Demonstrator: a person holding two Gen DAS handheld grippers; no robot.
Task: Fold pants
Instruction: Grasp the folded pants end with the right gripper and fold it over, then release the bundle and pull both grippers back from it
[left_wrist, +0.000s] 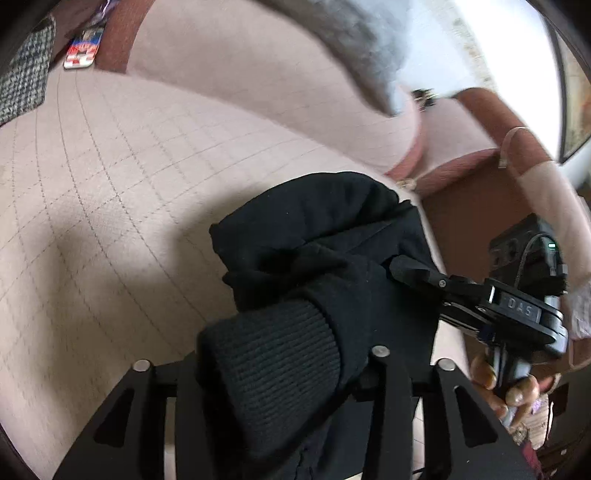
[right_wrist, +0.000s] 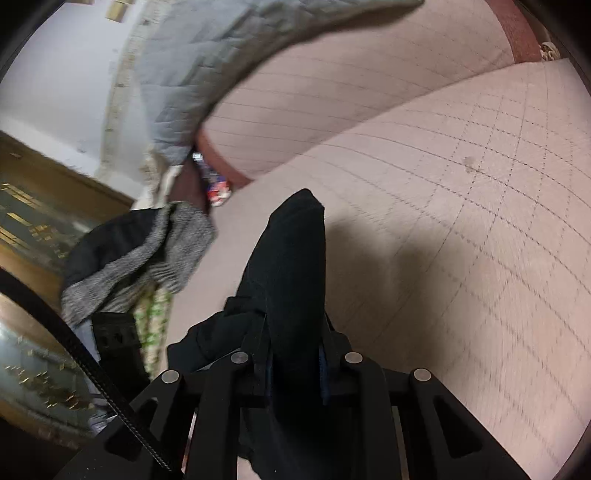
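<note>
The black pants (left_wrist: 325, 236) hang bunched above a pink quilted sofa seat (left_wrist: 110, 192). My left gripper (left_wrist: 280, 369) is shut on the pants at a ribbed cuff (left_wrist: 273, 354) that covers its fingers. My right gripper (left_wrist: 406, 269) shows in the left wrist view at the right, its fingers closed into the black cloth. In the right wrist view my right gripper (right_wrist: 295, 354) is shut on a fold of the pants (right_wrist: 291, 266), which rises in front of the camera and hides the fingertips.
The sofa backrest (left_wrist: 236, 62) has a grey quilted blanket (right_wrist: 184, 66) draped over it. A grey knit garment (right_wrist: 147, 251) and other clothes lie at the seat's end. A small red, white and blue packet (left_wrist: 81, 51) lies by the brown armrest (left_wrist: 118, 33).
</note>
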